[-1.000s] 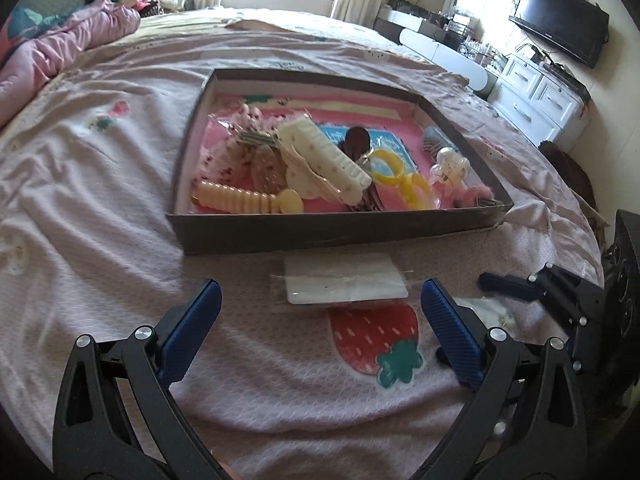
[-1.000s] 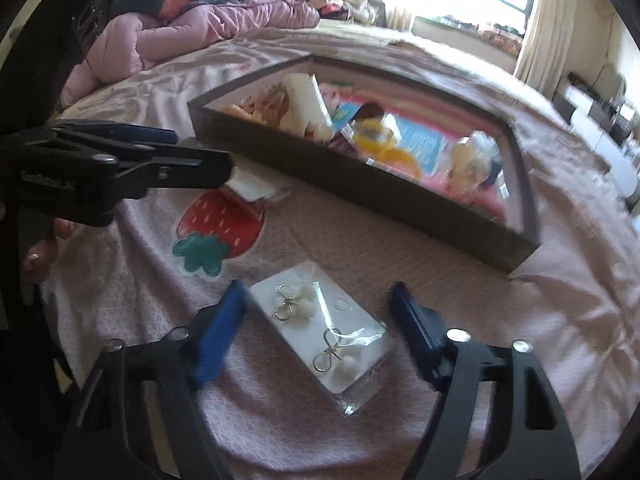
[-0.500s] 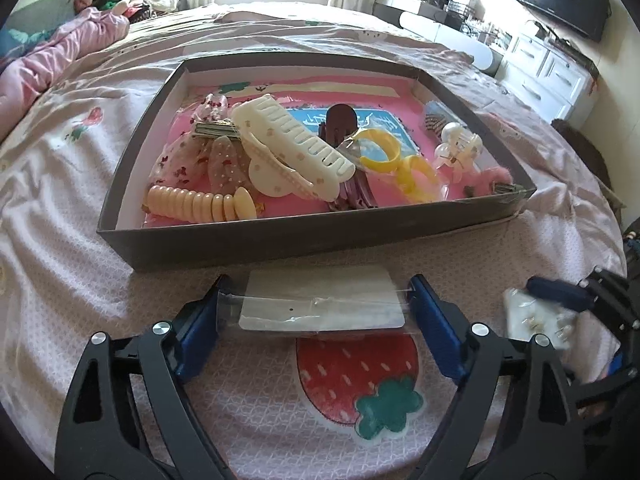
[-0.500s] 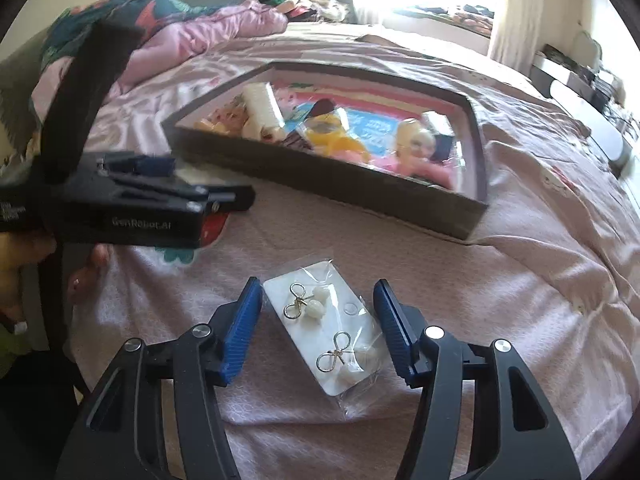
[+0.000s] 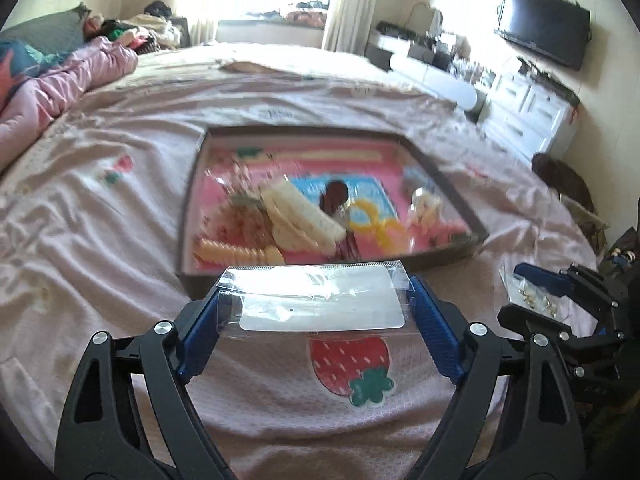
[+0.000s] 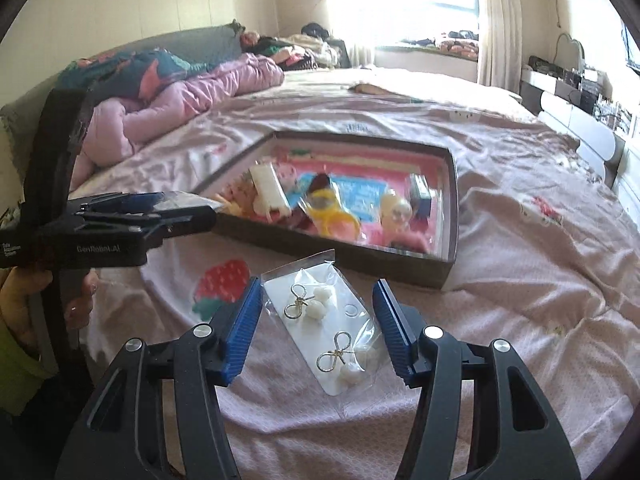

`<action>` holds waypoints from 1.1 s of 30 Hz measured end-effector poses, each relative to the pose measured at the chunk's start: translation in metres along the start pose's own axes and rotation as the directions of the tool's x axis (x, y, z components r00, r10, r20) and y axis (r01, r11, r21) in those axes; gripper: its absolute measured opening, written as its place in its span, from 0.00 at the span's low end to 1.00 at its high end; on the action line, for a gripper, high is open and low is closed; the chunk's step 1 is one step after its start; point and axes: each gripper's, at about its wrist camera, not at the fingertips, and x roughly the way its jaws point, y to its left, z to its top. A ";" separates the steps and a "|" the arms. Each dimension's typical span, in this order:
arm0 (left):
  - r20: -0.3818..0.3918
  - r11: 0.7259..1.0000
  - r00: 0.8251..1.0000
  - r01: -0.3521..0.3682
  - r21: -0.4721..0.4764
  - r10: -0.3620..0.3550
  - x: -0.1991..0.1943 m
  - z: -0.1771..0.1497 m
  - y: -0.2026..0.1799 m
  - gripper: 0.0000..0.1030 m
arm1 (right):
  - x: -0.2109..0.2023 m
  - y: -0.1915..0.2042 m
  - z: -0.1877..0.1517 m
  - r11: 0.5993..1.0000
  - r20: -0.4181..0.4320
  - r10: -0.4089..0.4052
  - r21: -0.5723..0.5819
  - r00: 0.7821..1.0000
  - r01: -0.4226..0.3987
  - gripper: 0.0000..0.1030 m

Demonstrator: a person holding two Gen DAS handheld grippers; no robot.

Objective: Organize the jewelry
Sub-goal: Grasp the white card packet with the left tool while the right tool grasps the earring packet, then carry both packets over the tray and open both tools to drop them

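Note:
My left gripper (image 5: 316, 308) is shut on a clear plastic packet with a white card (image 5: 320, 300) and holds it lifted above the bedspread, in front of the grey tray (image 5: 184, 216). The tray holds hair clips, a cream claw clip (image 5: 300, 216) and yellow rings (image 5: 372, 220). My right gripper (image 6: 316, 320) is shut on a clear packet of bow earrings on a white card (image 6: 332, 328) and holds it raised off the bed. The left gripper also shows in the right wrist view (image 6: 152, 216), and the right gripper in the left wrist view (image 5: 560, 292).
A pink bedspread with a strawberry print (image 5: 352, 364) covers the bed. A pink quilt (image 6: 180, 100) lies at the far left. White drawers (image 5: 528, 116) and a TV (image 5: 544, 36) stand at the right.
Both grippers have closed on their packets and lifted them off the bedspread. The view of the tray has drawn back and higher.

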 end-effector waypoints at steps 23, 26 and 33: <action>0.126 0.996 0.990 -0.059 -0.071 0.068 -0.021 0.037 0.033 0.76 | -0.005 -0.013 0.076 0.999 0.159 -0.038 -0.004 0.987 0.039 0.53; 0.131 0.996 0.989 -0.060 -0.066 0.068 -0.019 0.040 0.032 0.76 | -0.002 -0.019 0.086 0.999 0.170 -0.049 0.001 0.984 0.049 0.53; 0.131 0.997 0.989 -0.059 -0.057 0.066 -0.008 0.051 0.027 0.76 | 0.006 -0.032 0.107 0.997 0.191 -0.078 0.020 0.979 0.075 0.53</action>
